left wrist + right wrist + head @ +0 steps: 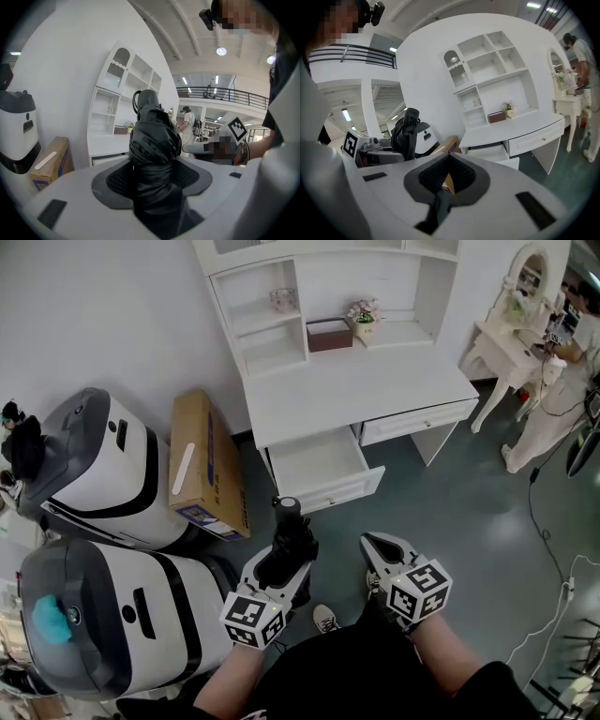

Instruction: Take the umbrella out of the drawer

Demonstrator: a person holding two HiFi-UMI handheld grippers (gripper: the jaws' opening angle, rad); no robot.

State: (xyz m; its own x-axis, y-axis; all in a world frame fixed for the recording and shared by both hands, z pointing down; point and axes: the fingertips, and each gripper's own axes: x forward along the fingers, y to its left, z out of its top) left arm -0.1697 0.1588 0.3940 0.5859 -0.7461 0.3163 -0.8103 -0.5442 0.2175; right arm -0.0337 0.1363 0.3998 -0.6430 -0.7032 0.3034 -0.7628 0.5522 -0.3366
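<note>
A folded black umbrella (289, 542) stands upright in my left gripper (291, 566), which is shut on its lower half, in front of the desk and clear of the drawer. In the left gripper view the umbrella (152, 140) fills the space between the pads of that gripper (152, 180). The white drawer (323, 465) is pulled out and looks empty inside. My right gripper (377, 545) hovers to the right of the umbrella with its jaws together and nothing held. In the right gripper view, the umbrella (405, 133) shows to the left of the right gripper (449, 161), and the drawer (492, 152) beyond it.
A white desk with a shelf hutch (356, 390) stands ahead. A cardboard box (202, 465) leans left of it, next to two white-and-black machines (103, 470). At the far right a person (562, 381) stands by a white vanity table (506, 343). A cable (553, 549) lies on the floor.
</note>
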